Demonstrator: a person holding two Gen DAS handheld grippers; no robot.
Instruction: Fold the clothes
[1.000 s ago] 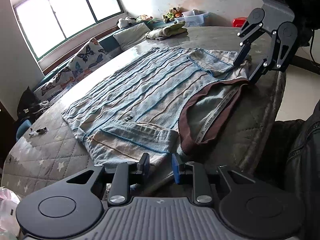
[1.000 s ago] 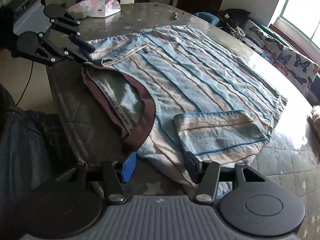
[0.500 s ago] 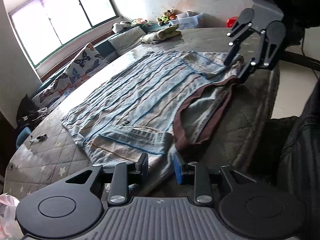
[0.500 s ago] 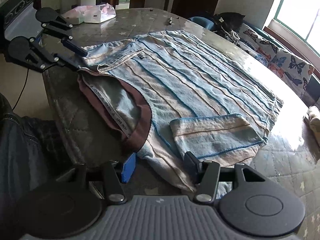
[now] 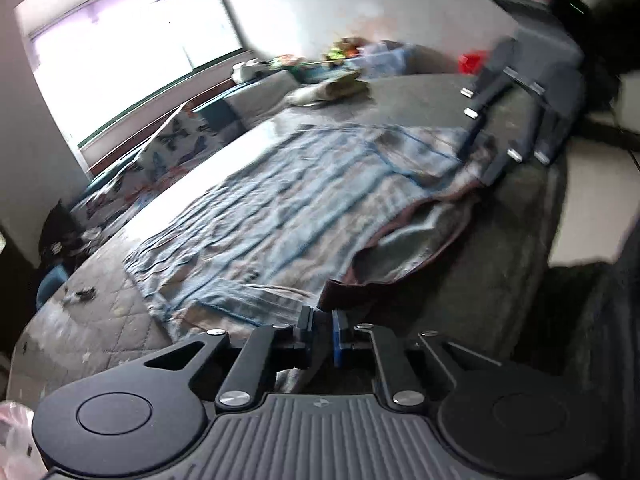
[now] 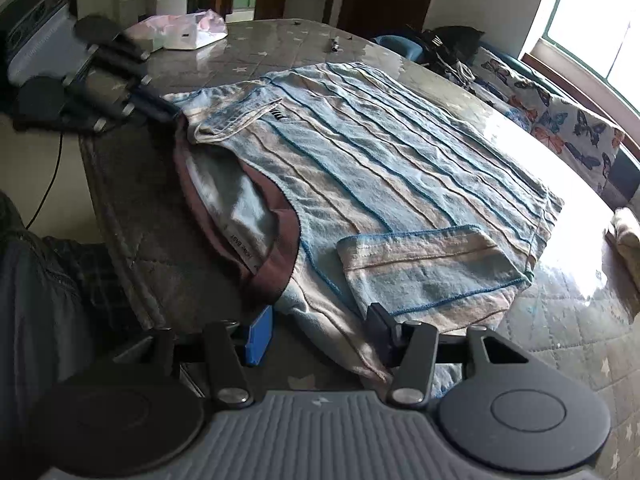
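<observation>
A light blue striped shirt (image 6: 400, 160) with a maroon collar (image 6: 276, 272) lies flat on the quilted table, both sleeves folded inward. It also shows in the left wrist view (image 5: 296, 208), blurred. My left gripper (image 5: 322, 326) has its jaws nearly closed on the shirt's shoulder edge by the collar; it shows far left in the right wrist view (image 6: 120, 104). My right gripper (image 6: 320, 332) is open, its fingers straddling the other shoulder edge near the folded sleeve (image 6: 428, 272). It appears at upper right in the left wrist view (image 5: 480, 160).
A folded cloth pile (image 5: 332, 90) sits at the table's far end. A white plastic bag (image 6: 180, 32) lies on the opposite end. A butterfly-print sofa (image 6: 560, 128) runs along the window side. The table edge (image 6: 116, 220) is near me, with my dark jacket beside it.
My left gripper has narrowed from open to nearly shut on the shoulder edge and moved quickly, blurring its view. My right gripper stays open at the other shoulder.
</observation>
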